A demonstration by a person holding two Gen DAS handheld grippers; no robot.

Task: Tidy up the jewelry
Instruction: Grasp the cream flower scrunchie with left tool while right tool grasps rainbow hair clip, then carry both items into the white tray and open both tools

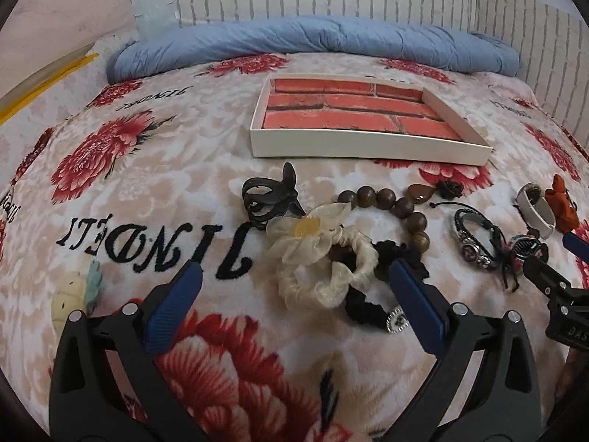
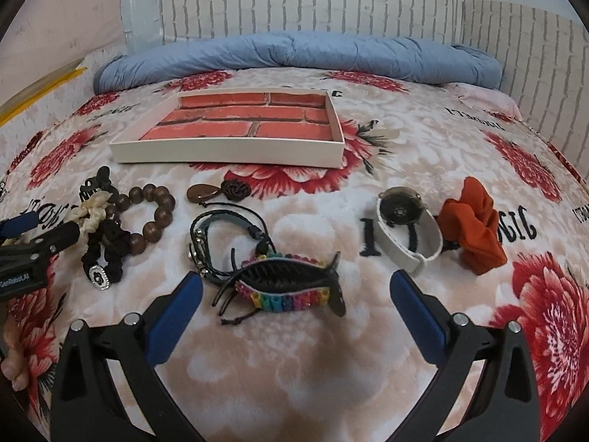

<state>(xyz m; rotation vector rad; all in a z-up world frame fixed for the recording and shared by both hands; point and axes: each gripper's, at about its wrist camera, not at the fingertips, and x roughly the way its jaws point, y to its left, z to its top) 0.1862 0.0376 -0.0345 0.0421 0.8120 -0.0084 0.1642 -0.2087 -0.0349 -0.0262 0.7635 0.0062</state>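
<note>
My left gripper (image 1: 294, 276) is open and empty just before a cream flower scrunchie (image 1: 320, 258) lying over a black scrunchie (image 1: 368, 305) and a wooden bead bracelet (image 1: 397, 206). A black claw clip (image 1: 268, 199) lies left of them. My right gripper (image 2: 296, 283) is open and empty, with a rainbow hair clip (image 2: 291, 283) between its fingers. A black cord bracelet (image 2: 228, 239), a brown pendant (image 2: 202, 191), a white-strap watch (image 2: 408, 232) and an orange scrunchie (image 2: 475, 228) lie around it. The white tray (image 2: 228, 151) with brick-pattern lining stands beyond, empty.
Everything lies on a floral blanket (image 2: 294, 350) on a bed. A rolled blue quilt (image 2: 294, 55) runs along the far edge against a brick-pattern wall. A small plush toy (image 1: 77, 291) lies at the left. The left gripper shows in the right wrist view (image 2: 33, 246).
</note>
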